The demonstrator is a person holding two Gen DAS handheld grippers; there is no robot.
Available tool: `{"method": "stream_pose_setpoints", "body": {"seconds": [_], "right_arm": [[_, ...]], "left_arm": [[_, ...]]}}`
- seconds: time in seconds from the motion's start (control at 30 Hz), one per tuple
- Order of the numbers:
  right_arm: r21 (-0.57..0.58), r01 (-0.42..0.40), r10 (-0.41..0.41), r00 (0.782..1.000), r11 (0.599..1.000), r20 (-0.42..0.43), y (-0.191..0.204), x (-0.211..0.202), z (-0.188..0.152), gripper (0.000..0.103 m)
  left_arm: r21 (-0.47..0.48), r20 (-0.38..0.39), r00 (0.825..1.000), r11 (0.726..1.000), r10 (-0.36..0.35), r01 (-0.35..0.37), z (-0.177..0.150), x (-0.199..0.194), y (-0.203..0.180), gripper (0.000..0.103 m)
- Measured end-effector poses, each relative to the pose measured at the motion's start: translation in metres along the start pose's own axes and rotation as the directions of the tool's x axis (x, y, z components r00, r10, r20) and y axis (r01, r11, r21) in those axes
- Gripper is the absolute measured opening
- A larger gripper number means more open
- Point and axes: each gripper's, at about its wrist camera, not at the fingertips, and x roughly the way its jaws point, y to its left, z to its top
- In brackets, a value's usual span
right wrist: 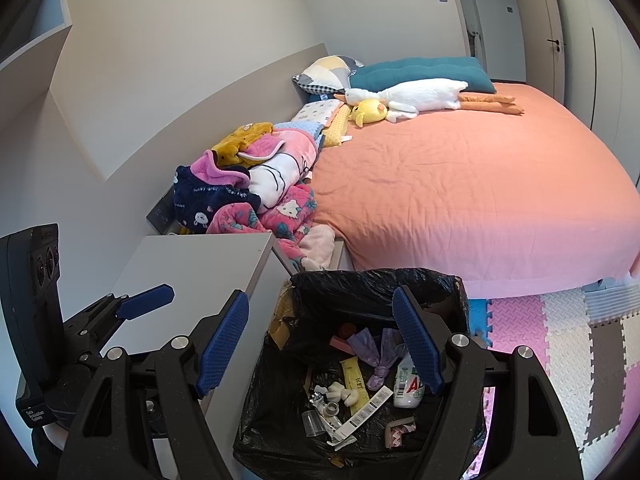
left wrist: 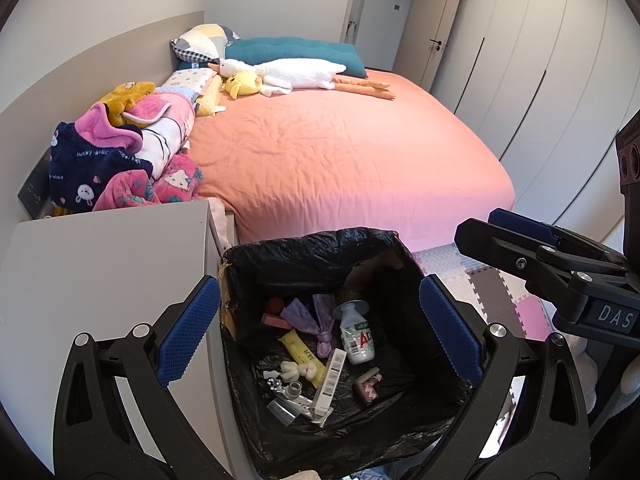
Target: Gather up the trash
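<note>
Both hand-held grippers, left [left wrist: 320,324] and right [right wrist: 322,340], hang wide open and empty over the black-lined trash bin [left wrist: 360,248], where a white bottle [left wrist: 357,336], purple wrapper [left wrist: 324,322] and other scraps lie; the bed [left wrist: 340,152] sits at twelve o'clock.

A bed [left wrist: 344,152] with a peach sheet is filling the middle of the room. A white toy goose [left wrist: 288,72] and a yellow plush toy [left wrist: 242,83] are lying at its far end, in front of a teal cushion [left wrist: 296,50] and a patchwork pillow [left wrist: 202,42]. Crumpled pink and navy blankets [left wrist: 124,156] are piling along its left edge. On the near floor, foam mats [right wrist: 560,344] are lying to the right, and a bin [left wrist: 312,256] lined with a black bag is standing beside a grey bedside table [left wrist: 100,272].
</note>
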Motion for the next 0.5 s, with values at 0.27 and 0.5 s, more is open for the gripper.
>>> {"method": "stream_pose_setpoints", "body": {"seconds": [0.27, 0.5], "right_arm": [[-0.001, 0.000, 0.000, 1.000, 1.000, -0.001, 0.0007, 0.0014, 0.0007, 0.075], [-0.003, 0.000, 0.000, 1.000, 1.000, -0.002, 0.0011, 0.0017, 0.0005, 0.075]], "left_arm": [[0.013, 0.012, 1.000, 1.000, 0.003, -0.003, -0.0007, -0.0001, -0.0009, 0.096], [0.010, 0.020, 1.000, 1.000, 0.013, -0.014, 0.0004, -0.0005, -0.0008, 0.096]]}}
